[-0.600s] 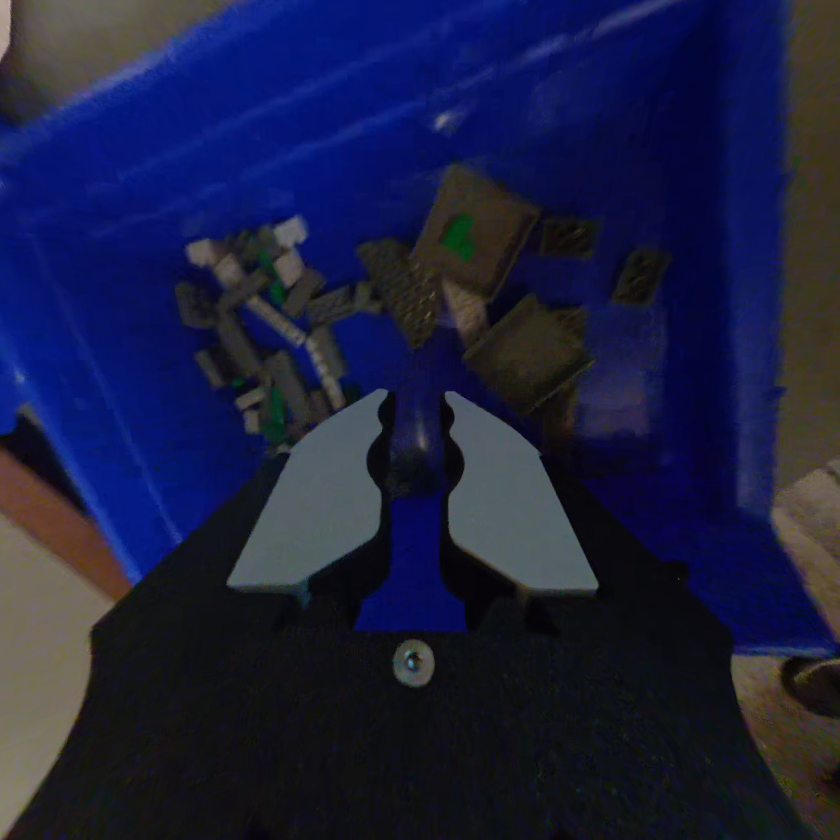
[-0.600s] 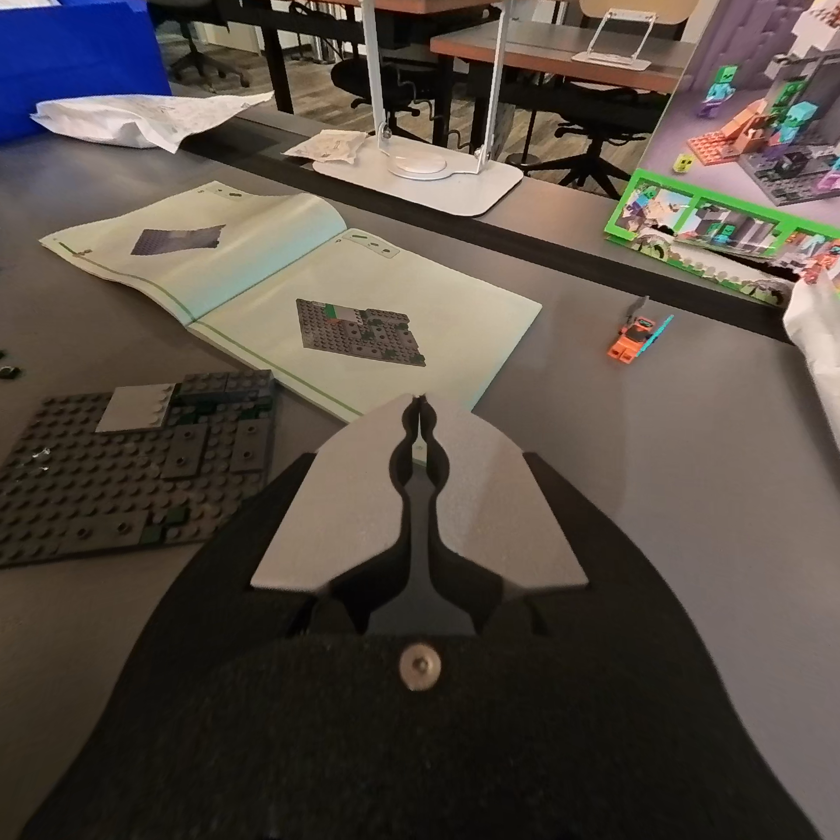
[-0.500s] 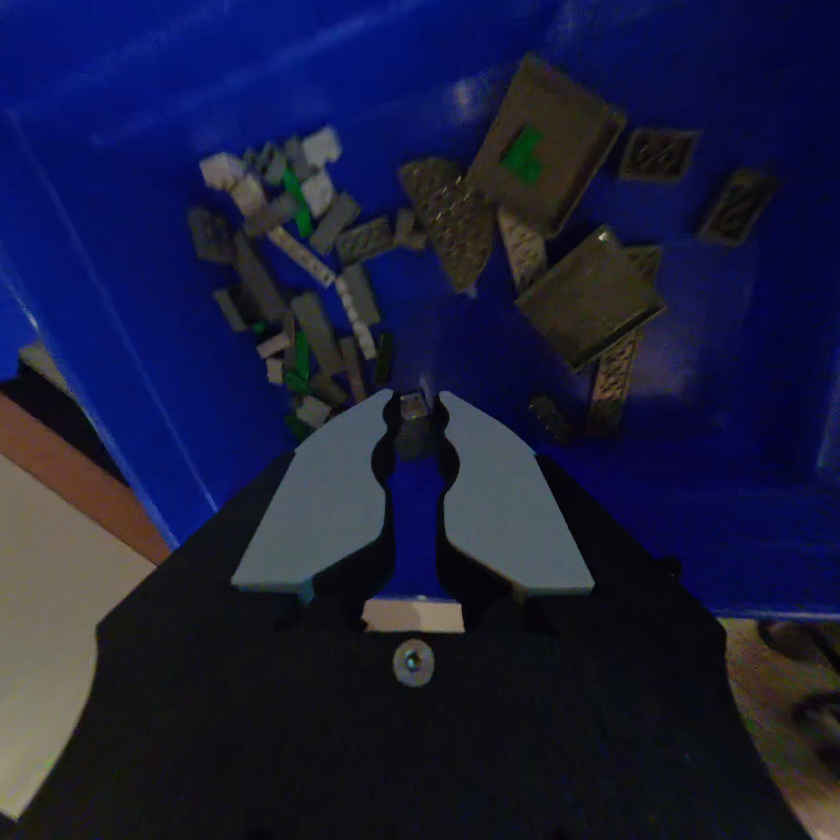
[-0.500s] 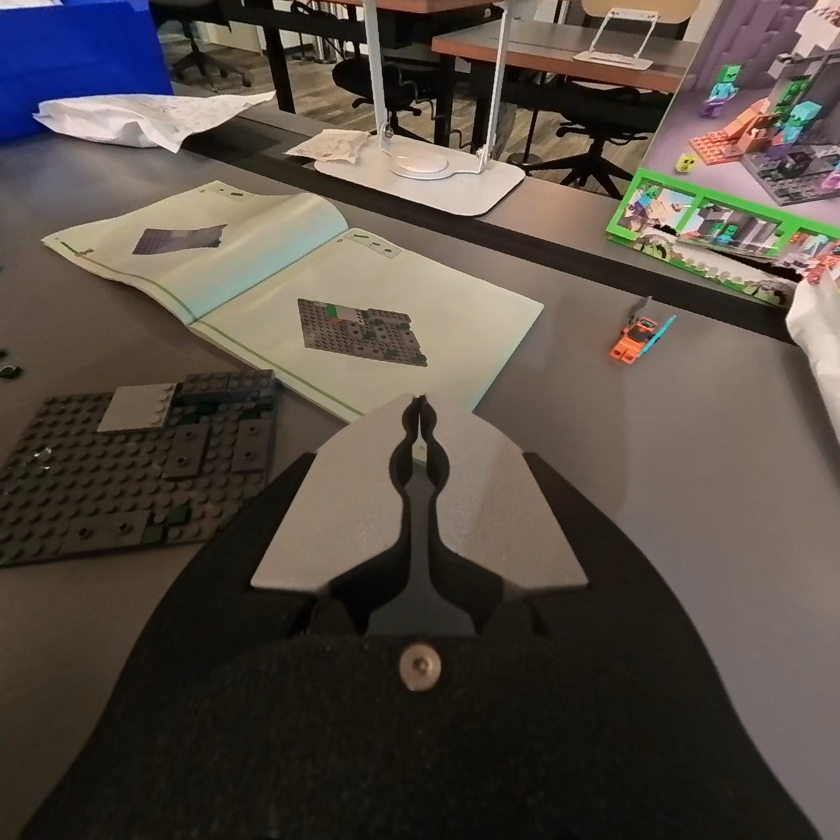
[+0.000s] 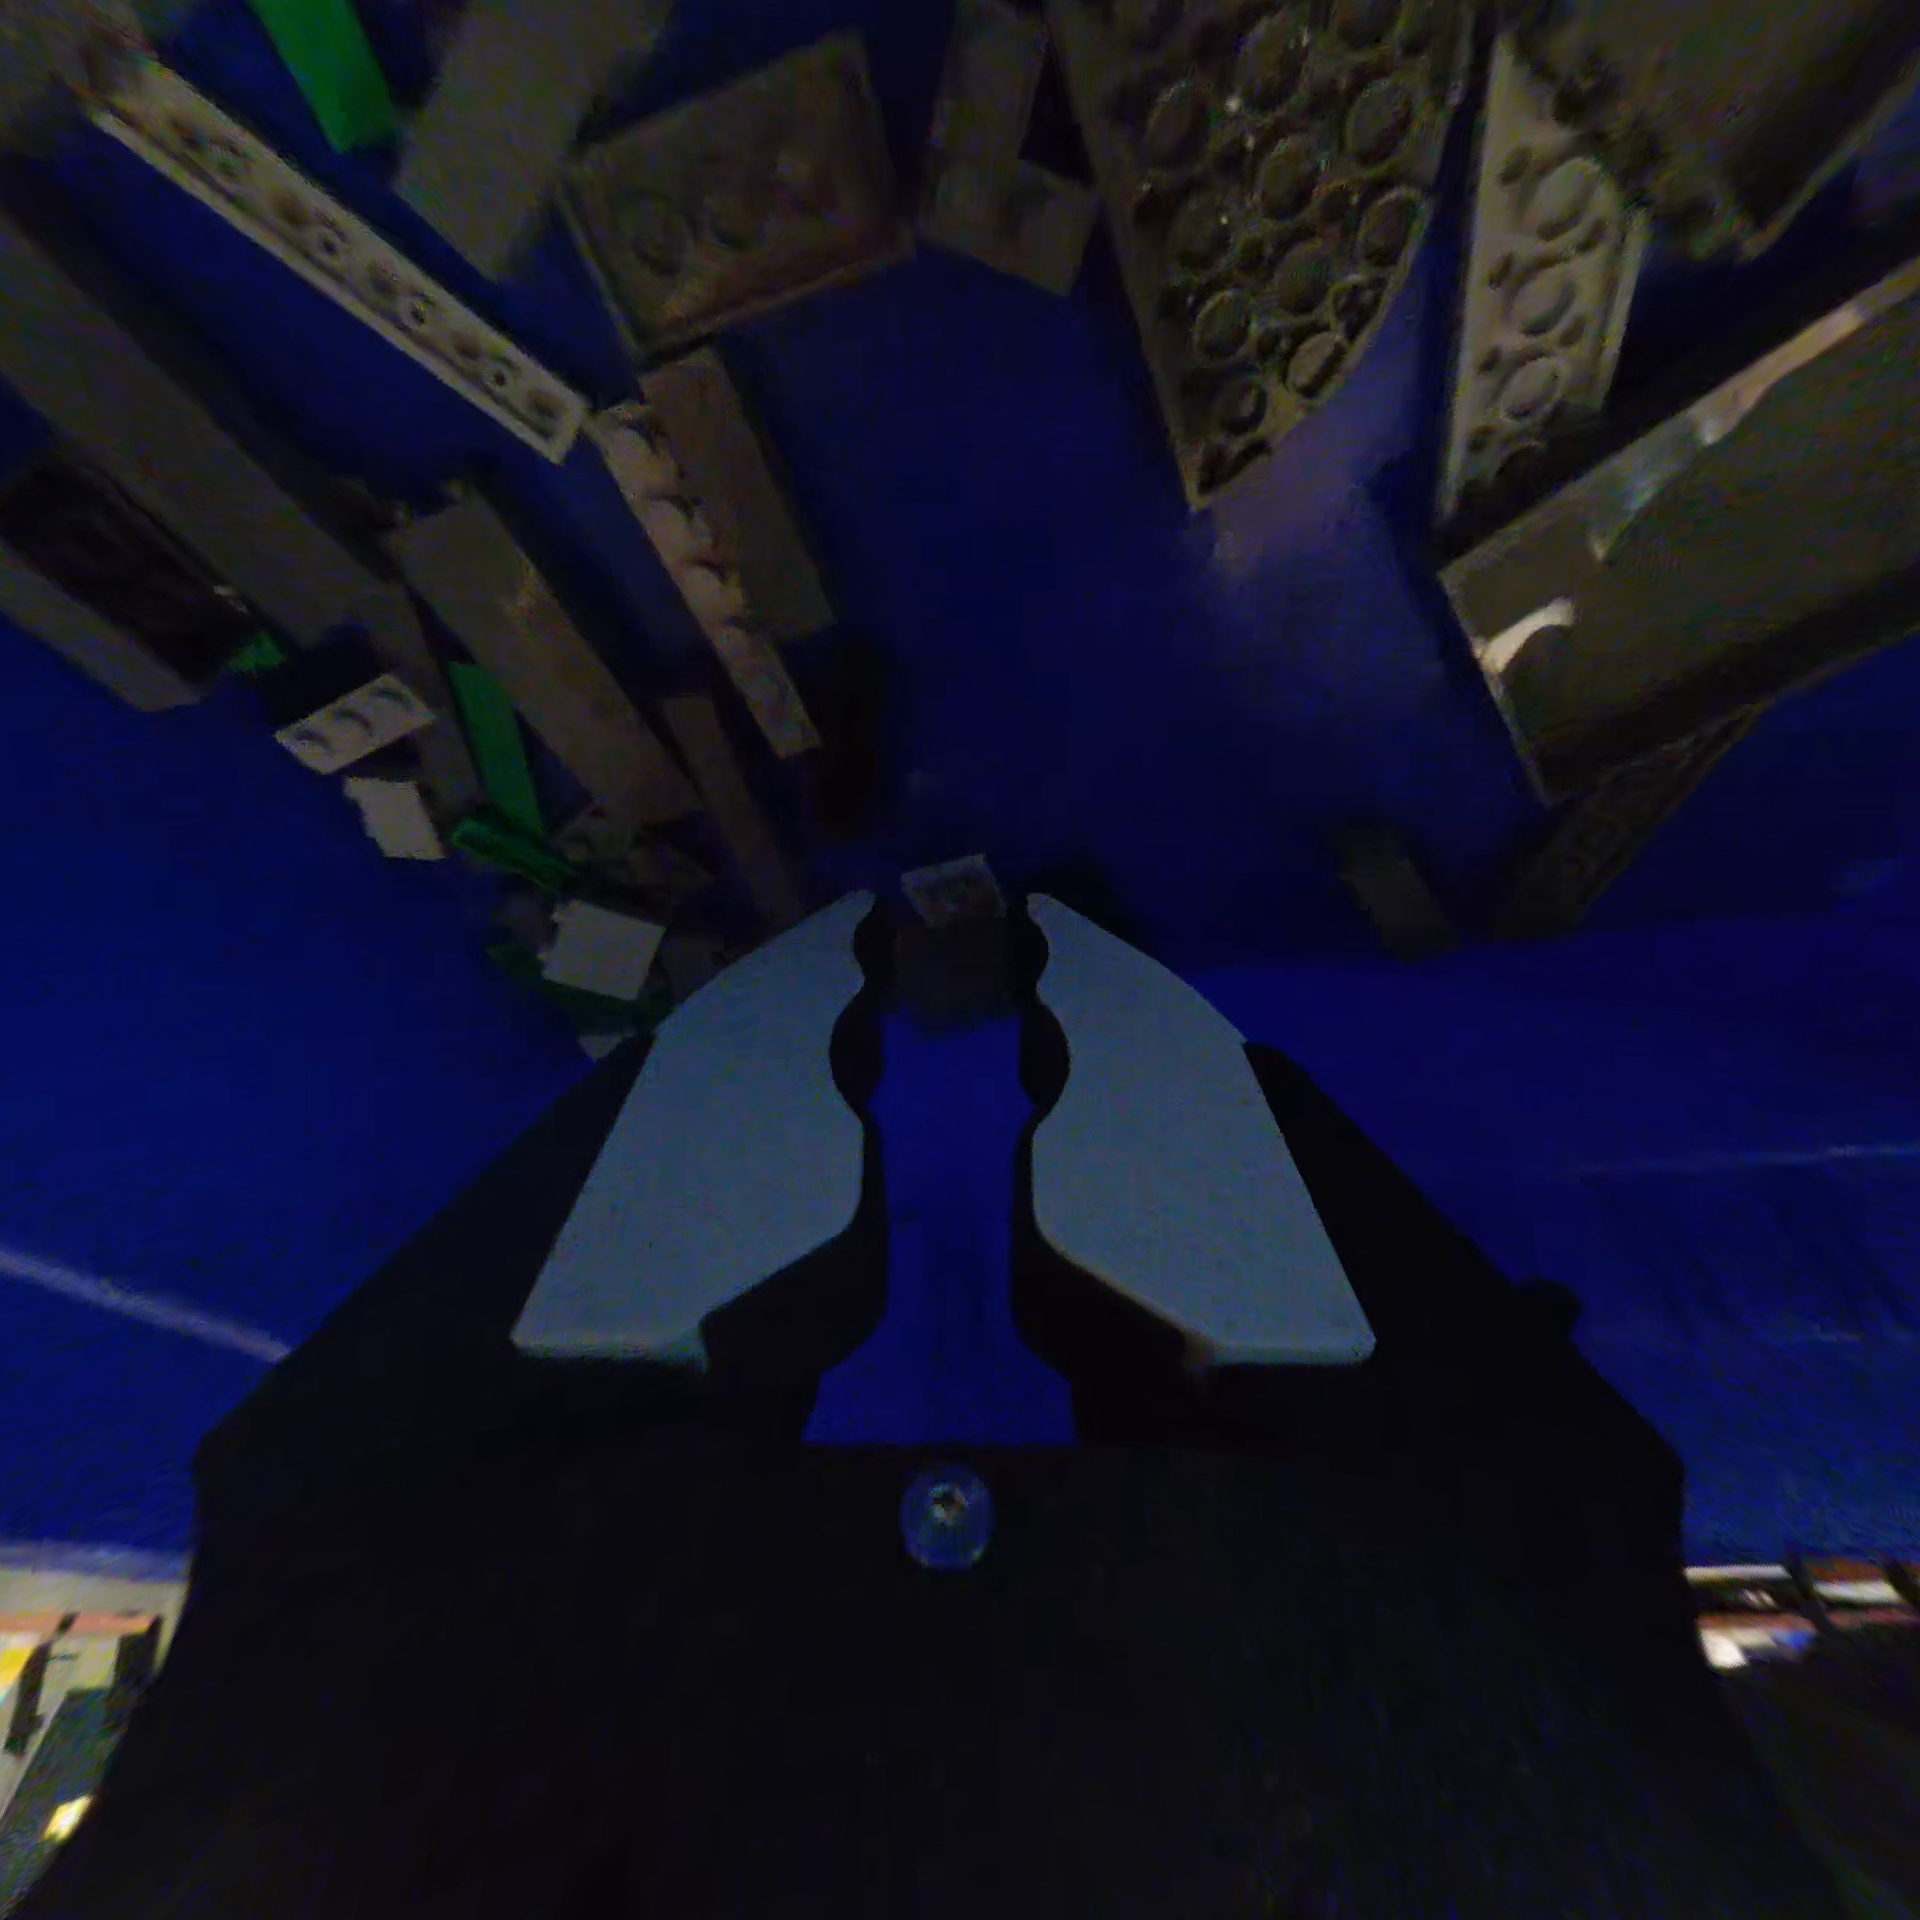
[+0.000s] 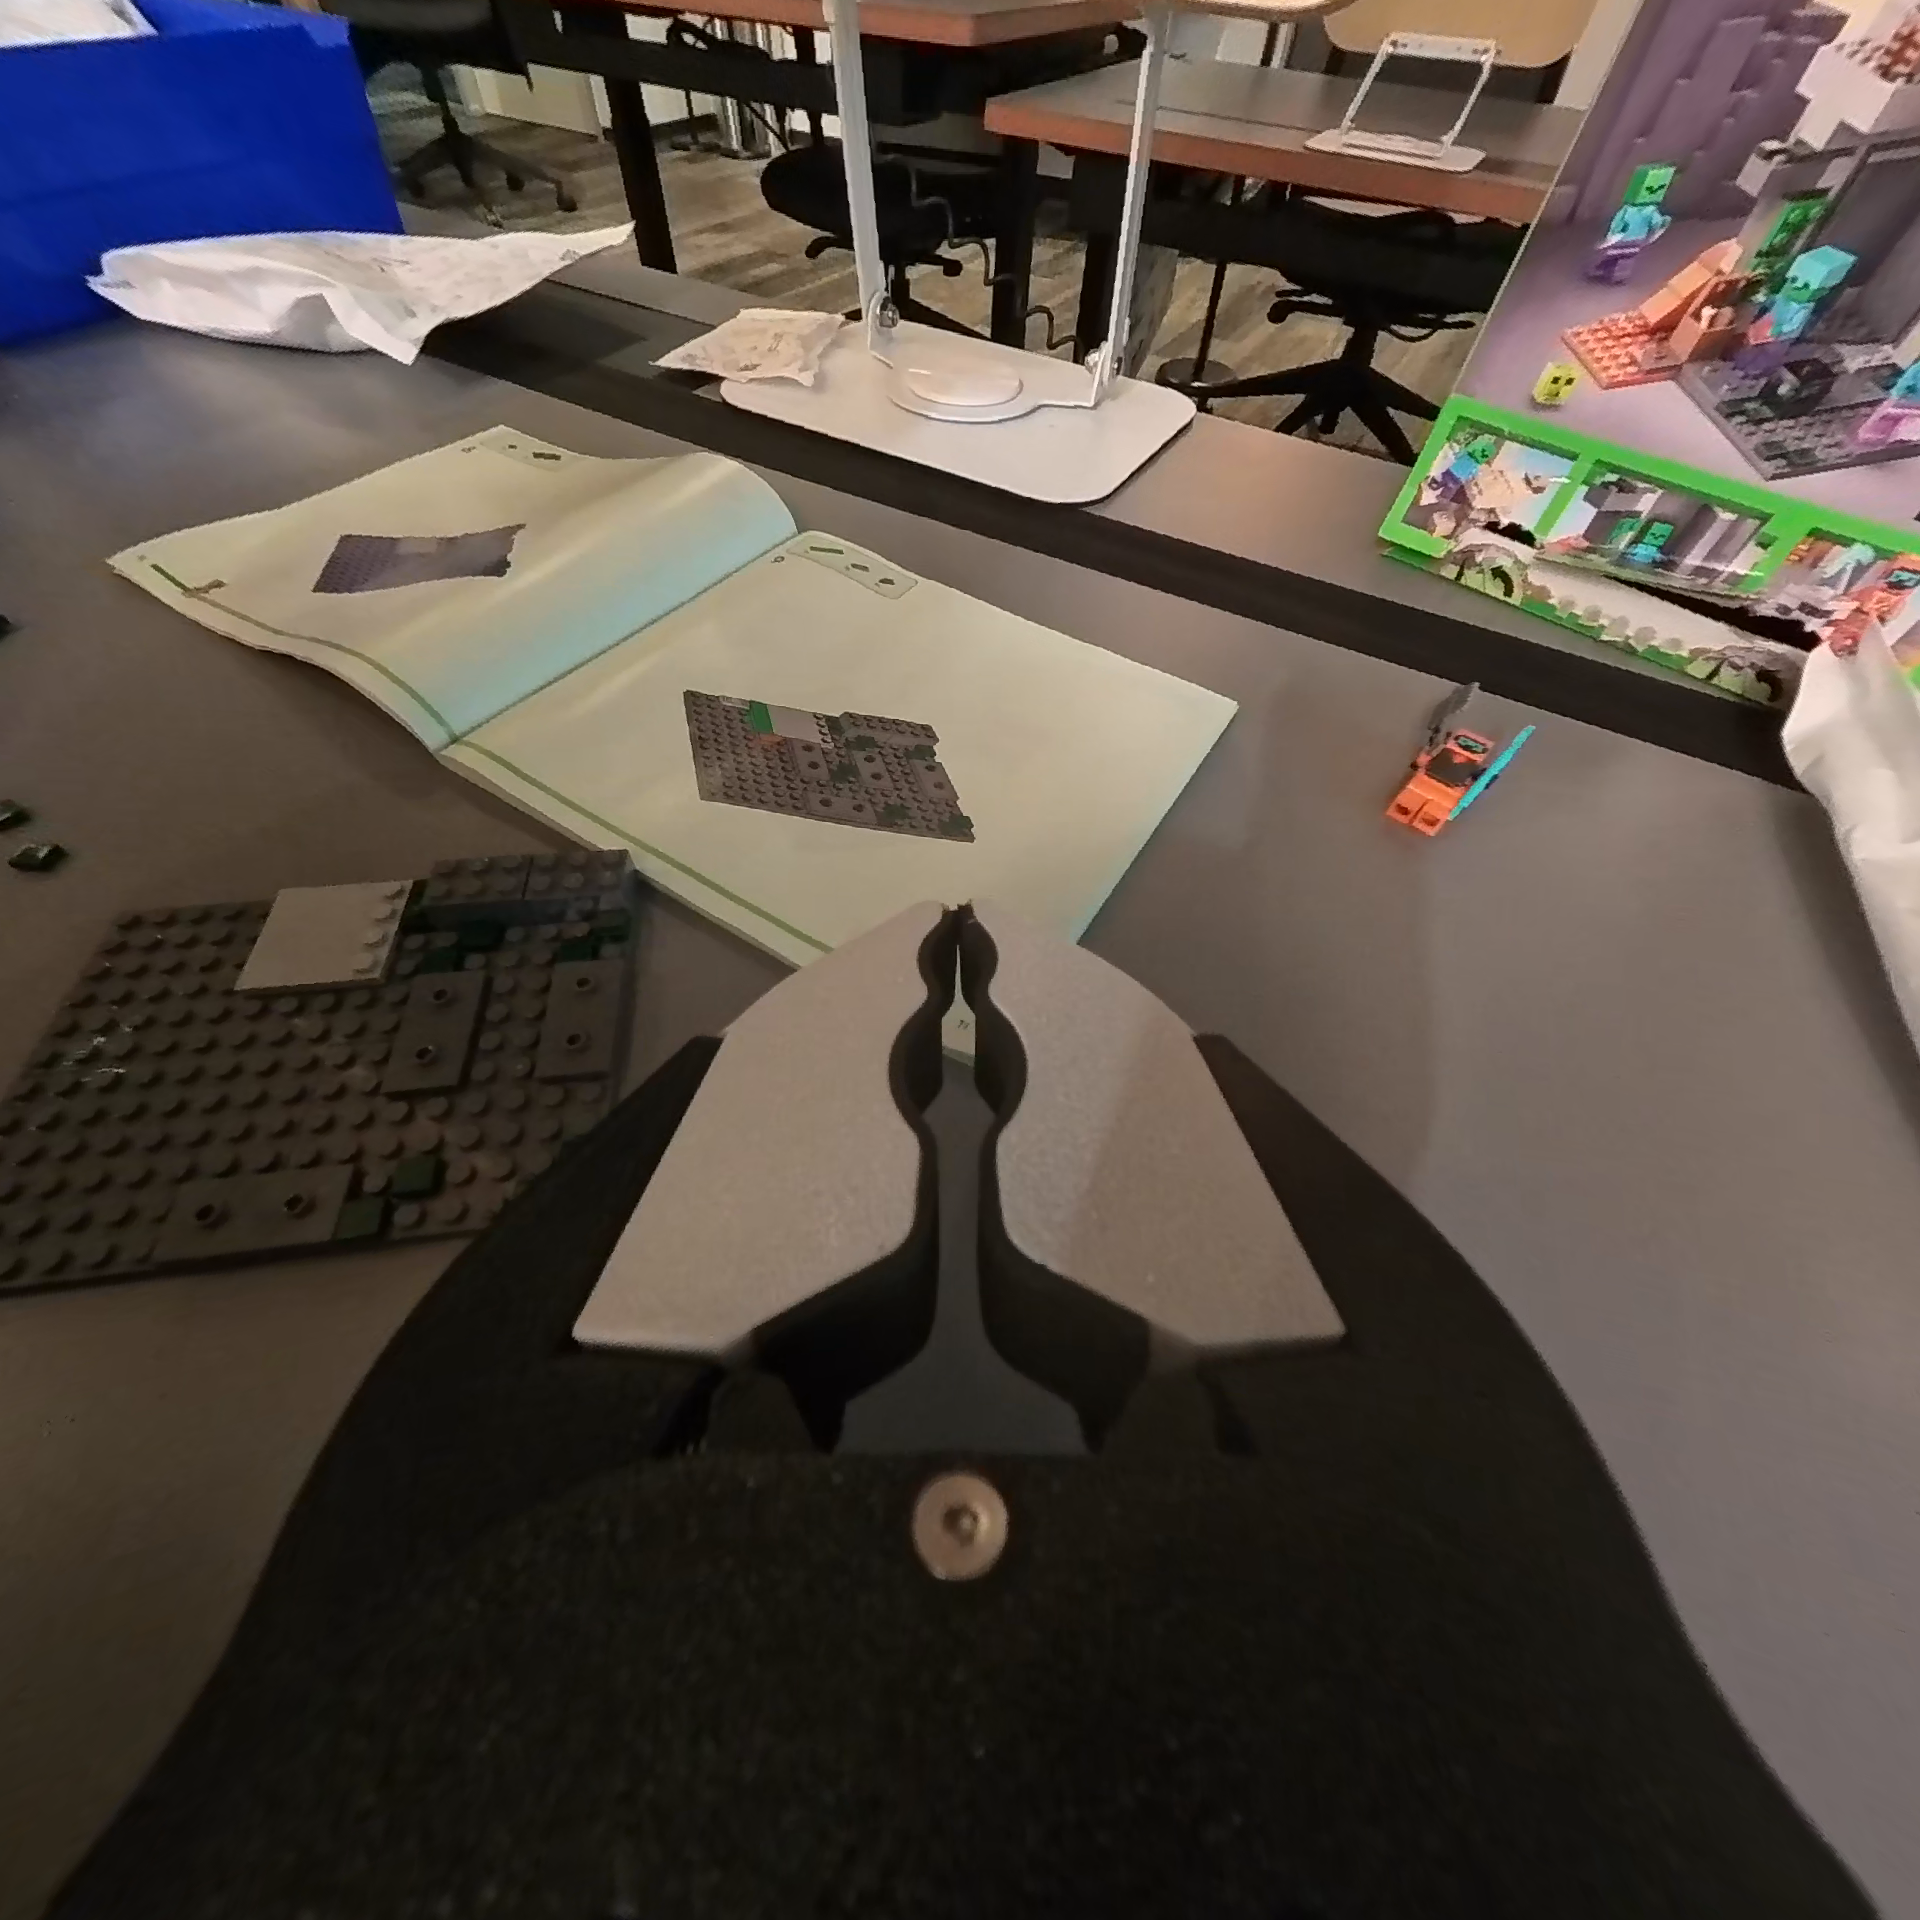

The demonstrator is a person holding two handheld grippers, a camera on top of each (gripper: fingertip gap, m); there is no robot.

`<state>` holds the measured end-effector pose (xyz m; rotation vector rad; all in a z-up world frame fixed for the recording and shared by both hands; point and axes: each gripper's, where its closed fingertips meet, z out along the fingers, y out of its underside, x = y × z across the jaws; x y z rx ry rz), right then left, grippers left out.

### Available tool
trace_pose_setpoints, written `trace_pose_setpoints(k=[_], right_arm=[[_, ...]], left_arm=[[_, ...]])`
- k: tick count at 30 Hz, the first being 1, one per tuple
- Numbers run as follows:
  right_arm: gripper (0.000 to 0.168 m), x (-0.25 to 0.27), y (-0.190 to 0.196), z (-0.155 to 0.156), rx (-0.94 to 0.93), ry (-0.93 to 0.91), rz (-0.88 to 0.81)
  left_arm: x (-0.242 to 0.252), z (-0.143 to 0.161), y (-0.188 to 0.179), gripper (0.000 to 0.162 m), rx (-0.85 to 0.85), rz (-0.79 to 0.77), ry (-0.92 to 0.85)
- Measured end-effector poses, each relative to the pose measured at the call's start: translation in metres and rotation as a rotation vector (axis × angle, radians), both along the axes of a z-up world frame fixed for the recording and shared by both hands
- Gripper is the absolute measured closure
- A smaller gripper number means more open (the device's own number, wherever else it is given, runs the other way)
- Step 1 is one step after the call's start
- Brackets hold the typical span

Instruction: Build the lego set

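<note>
My left gripper [image 5: 951,914] is deep inside the blue bin [image 5: 260,1091], close to its floor. Its jaws are narrowly apart and clamp a small grey brick [image 5: 948,896] between the tips. Loose grey, white and green Lego pieces [image 5: 665,540] lie just ahead and to the left, with larger dark studded plates [image 5: 1262,260] ahead right. My right gripper [image 6: 958,914] is shut and empty, hovering over the grey table. The dark grey baseplate build [image 6: 312,1049] lies to its left, with a light grey tile [image 6: 322,935] on it. The open instruction booklet [image 6: 665,686] lies just beyond.
An orange minifigure [image 6: 1439,779] lies on the table at right. The Lego set box [image 6: 1714,416] stands at the far right, and a white stand base [image 6: 966,416] sits behind the booklet. Crumpled white paper [image 6: 343,281] and the blue bin [image 6: 177,156] are far left. About 15 cm separates my right fingertips from the dark grey baseplate build [image 6: 312,1049]. The light grey tile [image 6: 322,935] is about 15 cm from my right fingertips.
My left gripper has dropped from above the bin down to just over its floor, with the small grey brick staying between its tips. The right gripper has not moved.
</note>
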<state>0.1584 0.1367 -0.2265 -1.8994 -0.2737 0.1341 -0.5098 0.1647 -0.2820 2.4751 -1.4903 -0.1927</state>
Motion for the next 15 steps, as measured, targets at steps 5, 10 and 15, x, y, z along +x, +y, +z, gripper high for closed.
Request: trace_pose_setpoints(k=[5,10,15], right_arm=[[0.168,0.003,-0.001,0.001,0.002,0.007,-0.006],[0.168,0.001,-0.001,0.000,-0.001,0.004,0.000],[0.168,0.003,-0.001,0.001,0.003,0.008,-0.006]], left_arm=[[-0.003,-0.006,0.003,0.140,-0.015,0.032,0.027],[-0.006,-0.006,0.003,0.142,-0.019,0.050,0.033],[0.000,0.009,0.006,0.145,0.028,0.063,-0.034]])
